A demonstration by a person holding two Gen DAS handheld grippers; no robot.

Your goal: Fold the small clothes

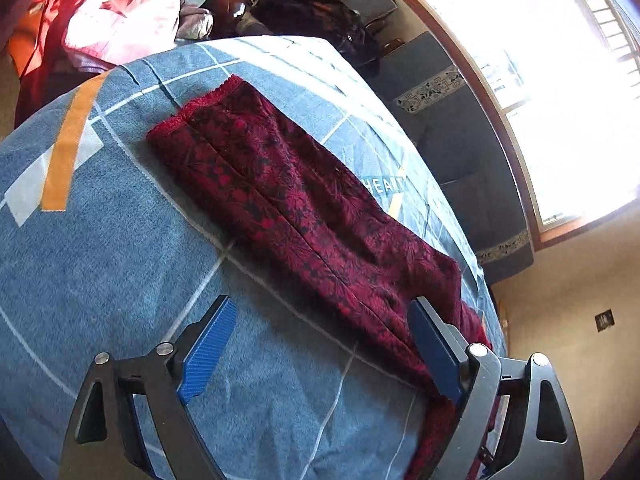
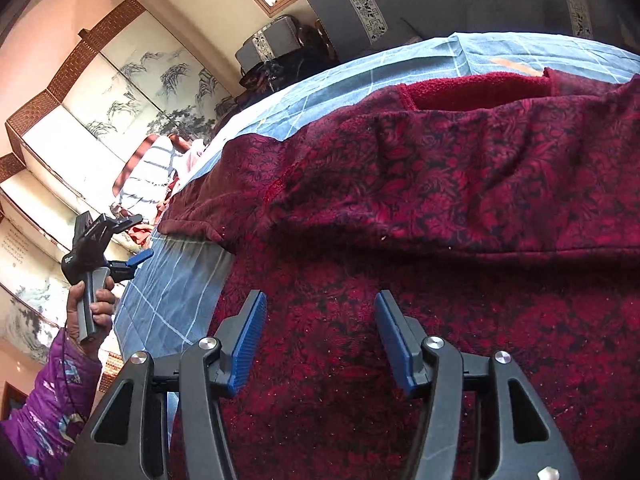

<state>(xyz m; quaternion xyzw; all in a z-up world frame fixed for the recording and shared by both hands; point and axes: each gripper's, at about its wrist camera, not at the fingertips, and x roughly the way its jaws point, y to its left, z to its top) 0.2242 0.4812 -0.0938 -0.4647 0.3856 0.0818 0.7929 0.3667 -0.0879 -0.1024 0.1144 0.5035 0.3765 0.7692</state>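
Blue bedsheet, red garment lengthwise, hem far end.

Garment lying on table cover; clothes pile sitting beyond far edge; window standing right.

Right gripper is held over dark red floral garment, jaws parted, nothing clamped between blue pads. Garment is spread on blue checked bedsheet, upper layer folded over. At left, left gripper is gripped by a hand, purple sleeve below, jaws apart, empty.
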